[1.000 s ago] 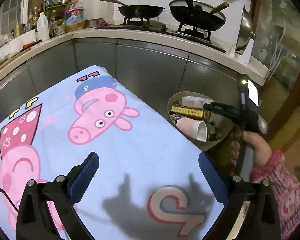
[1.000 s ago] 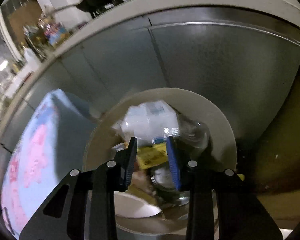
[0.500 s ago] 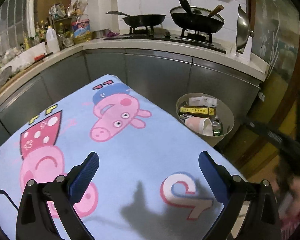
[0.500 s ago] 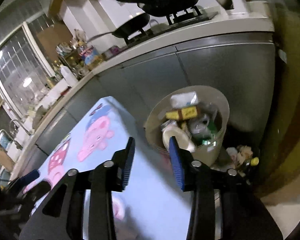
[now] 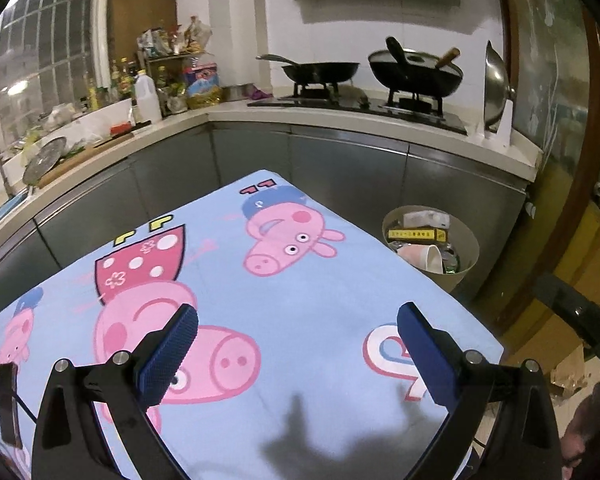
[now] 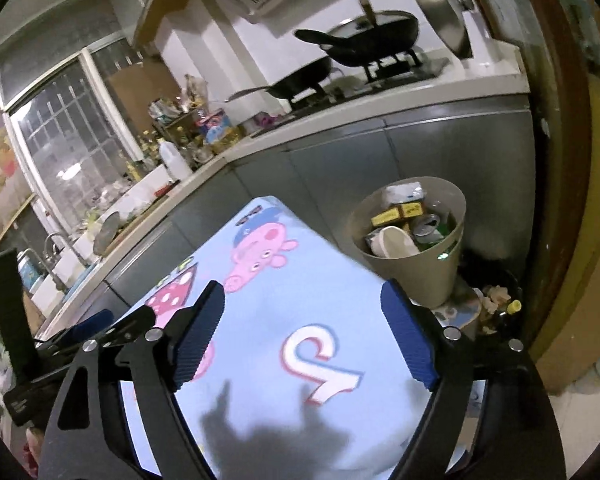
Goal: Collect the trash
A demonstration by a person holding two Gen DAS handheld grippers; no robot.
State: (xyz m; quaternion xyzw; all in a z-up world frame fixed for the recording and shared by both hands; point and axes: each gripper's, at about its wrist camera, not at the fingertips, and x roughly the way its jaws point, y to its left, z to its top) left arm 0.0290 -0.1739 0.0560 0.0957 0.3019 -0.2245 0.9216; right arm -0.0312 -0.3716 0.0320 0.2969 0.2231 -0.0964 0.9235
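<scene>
A beige trash bin [image 5: 466, 240] stands on the floor past the table's far right corner, filled with a yellow box [image 5: 416, 234], a white paper cup [image 5: 430, 258] and other rubbish. It also shows in the right wrist view [image 6: 448, 248]. My left gripper [image 5: 298, 354] is open and empty above the table. My right gripper [image 6: 302, 338] is open and empty above the table's right part, short of the bin. No loose trash shows on the table.
The table carries a light blue cartoon pig cloth [image 5: 300, 292]. Grey cabinets [image 5: 340, 168] with a counter and two black woks [image 5: 416, 72] run behind. More rubbish lies on the floor by the bin [image 6: 496, 300]. A wooden door frame [image 5: 572, 208] stands at the right.
My right gripper has pulled back from over the bin to above the table and opened wide. My left gripper has drawn back and up, so more of the cloth shows.
</scene>
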